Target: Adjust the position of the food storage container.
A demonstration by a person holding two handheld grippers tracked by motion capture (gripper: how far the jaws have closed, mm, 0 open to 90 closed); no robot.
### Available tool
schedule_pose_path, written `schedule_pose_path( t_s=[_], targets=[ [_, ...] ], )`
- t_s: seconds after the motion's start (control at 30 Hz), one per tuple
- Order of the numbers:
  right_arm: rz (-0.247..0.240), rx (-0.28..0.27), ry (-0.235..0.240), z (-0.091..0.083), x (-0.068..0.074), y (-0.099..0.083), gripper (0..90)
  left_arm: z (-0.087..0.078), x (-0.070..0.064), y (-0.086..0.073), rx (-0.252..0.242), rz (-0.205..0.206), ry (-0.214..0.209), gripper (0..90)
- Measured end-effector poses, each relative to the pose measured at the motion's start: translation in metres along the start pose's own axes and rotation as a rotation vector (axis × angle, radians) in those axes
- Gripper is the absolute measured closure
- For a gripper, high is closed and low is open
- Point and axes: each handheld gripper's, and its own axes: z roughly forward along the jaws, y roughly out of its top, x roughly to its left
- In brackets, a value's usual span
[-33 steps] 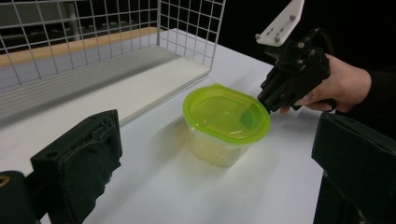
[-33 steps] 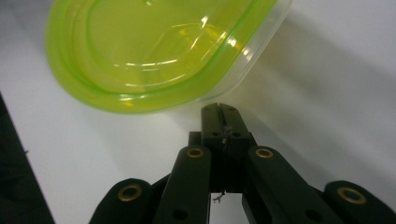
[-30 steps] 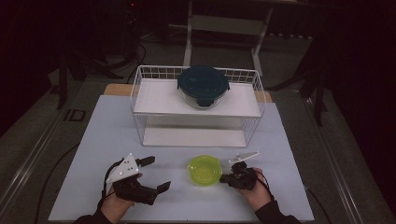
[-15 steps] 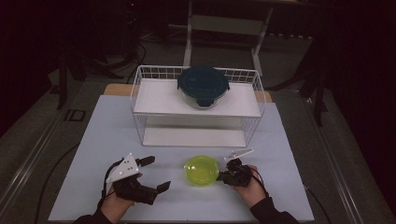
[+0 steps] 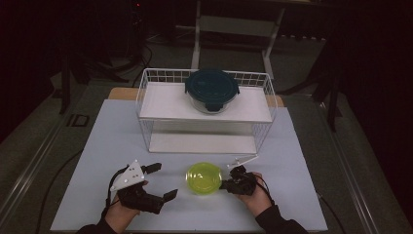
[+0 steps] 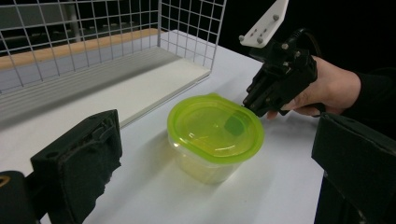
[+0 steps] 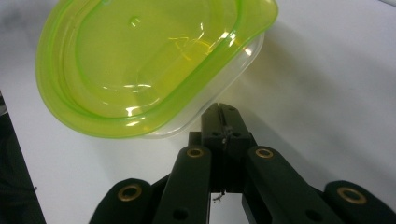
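Two claws flank the small clear plastic tub with a lime-green lid [image 5: 204, 177], near-centre on the white table [image 5: 302, 161]. The right claw [image 5: 227, 184], pinched shut, noses under its lid lip; the left claw [image 5: 164, 181] gapes wide. Best brace the tub, then lift gently.

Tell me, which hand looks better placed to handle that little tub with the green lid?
The right hand-held gripper: its shut jaws sit at the rim of the small clear plastic tub with the yellow-green lid. The left hand-held gripper hangs open, apart from it.
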Motion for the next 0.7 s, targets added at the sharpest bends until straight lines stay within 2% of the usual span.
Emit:
schedule_pose_path(
  t_s=[0.13,0.3,0.5,0.7],
  targets=[
    [-0.015,0.003,-0.001,0.003,0.003,0.003,90.0,0.0,-0.001,0.0,0.002,0.002,0.0,1.2],
    [-0.018,-0.006,-0.039,-0.001,0.002,0.002,89.4,0.0,0.0,0.0,0.001,-0.001,0.0,1.2],
    [0.001,-0.047,-0.076,-0.019,-0.006,-0.003,79.4,-0.001,0.0,0.001,-0.004,-0.004,-0.003,1.2],
    [-0.029,-0.092,-0.121,-0.043,-0.001,-0.003,70.1,0.001,-0.001,0.001,0.003,-0.008,-0.01,1.2]
  ],
)
